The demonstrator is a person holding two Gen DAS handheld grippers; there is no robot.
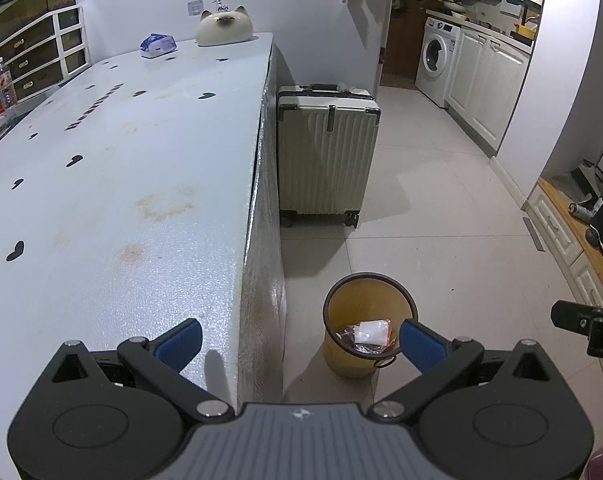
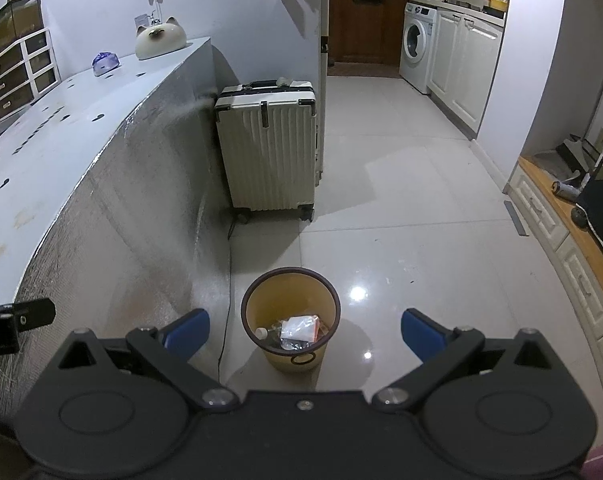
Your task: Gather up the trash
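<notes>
1. the left tongs (image 1: pixel 301 340) are spread wide with nothing between the blue pads (image 1: pixel 181 339); they hover over the near edge of the table (image 1: pixel 141 168), with the right pad out over the floor (image 1: pixel 441 220)
2. the right tongs (image 2: pixel 305 334) are also spread wide and hold nothing; they hang over the floor (image 2: pixel 401 248) with the bin between the pads (image 2: pixel 419 332) in that view
3. the bin (image 1: pixel 343 360) is a yellow tub with a dark rim, standing on the floor just beside the table's silvery side; from the right wrist the bin (image 2: pixel 291 360) sits near the table's side wall (image 2: pixel 133 240)
4. the trash (image 1: pixel 368 332) lies inside the bin: a white crumpled bag with a bit of orange and some clear plastic; the right view shows the same trash (image 2: pixel 299 328) plus a small white bottle cap (image 2: pixel 261 333) at the bin's left inner wall
5. a pale ribbed suitcase (image 1: pixel 327 156) stands upright on the floor beyond the bin, close against the table's side
6. at the table's far end sit a cat-shaped ornament (image 1: pixel 222 26) and a blue-white packet (image 1: pixel 158 45), well apart from the tongs
7. the tabletop shows brownish stains (image 1: pixel 165 204) and small dark marks
8. a washing machine (image 1: pixel 437 62) stands in the far room
</notes>
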